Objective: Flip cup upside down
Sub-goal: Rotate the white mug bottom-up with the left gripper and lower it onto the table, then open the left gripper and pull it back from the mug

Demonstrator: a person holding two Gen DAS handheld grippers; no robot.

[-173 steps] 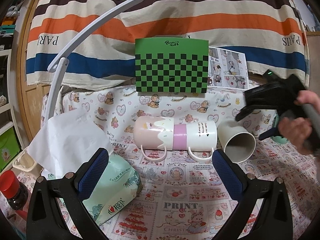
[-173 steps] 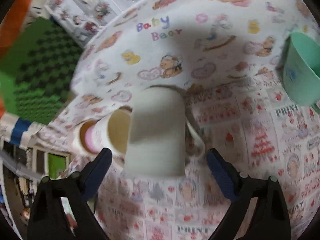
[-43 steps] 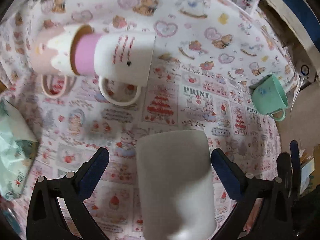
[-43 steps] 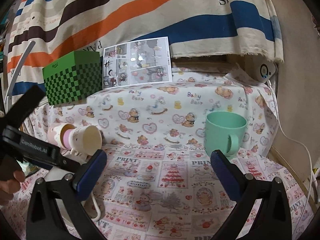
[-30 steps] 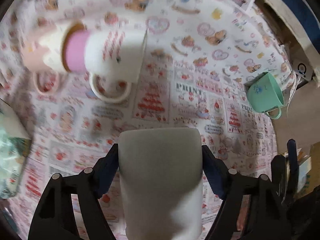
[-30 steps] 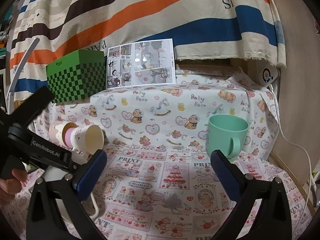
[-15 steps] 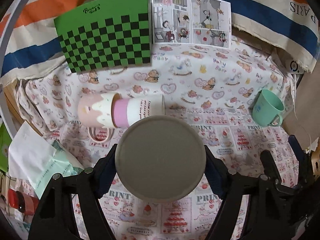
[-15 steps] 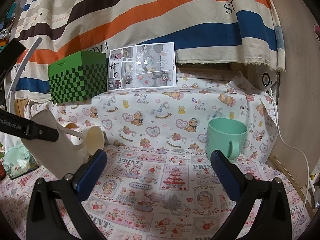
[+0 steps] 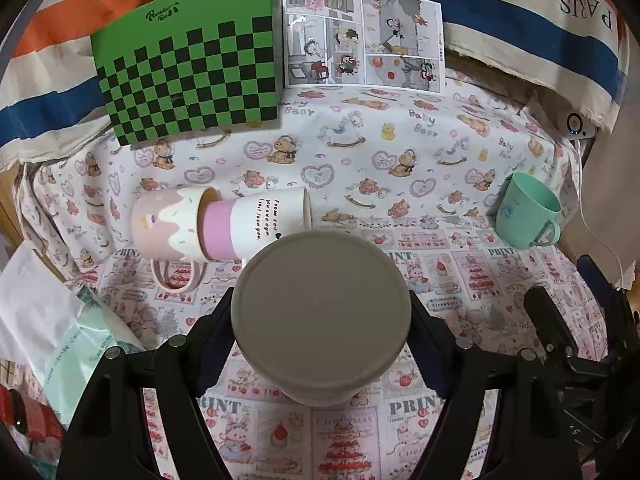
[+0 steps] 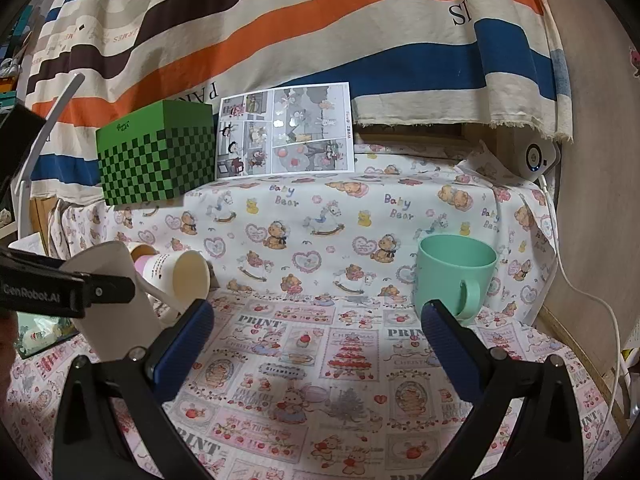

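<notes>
My left gripper (image 9: 322,320) is shut on a plain grey-white cup (image 9: 320,312); its flat base faces the left wrist camera and it hangs above the patterned cloth. In the right wrist view the same cup (image 10: 108,292) shows at the left, tilted, base up, clamped by the left gripper's black arm. My right gripper (image 10: 316,344) is open and empty, low over the cloth, to the right of the cup.
Nested pink and white mugs (image 9: 220,226) lie on their sides behind the held cup. A mint green mug (image 10: 454,276) stands upright at the right. A green checkered box (image 9: 188,64) and a comic sheet (image 9: 362,36) stand at the back. A tissue pack (image 9: 76,352) lies at the left.
My left gripper closed on the cup, lifted it off the cloth and tilted it so its base faces the camera. Over the last half second it barely moved. The right gripper stayed open and back.
</notes>
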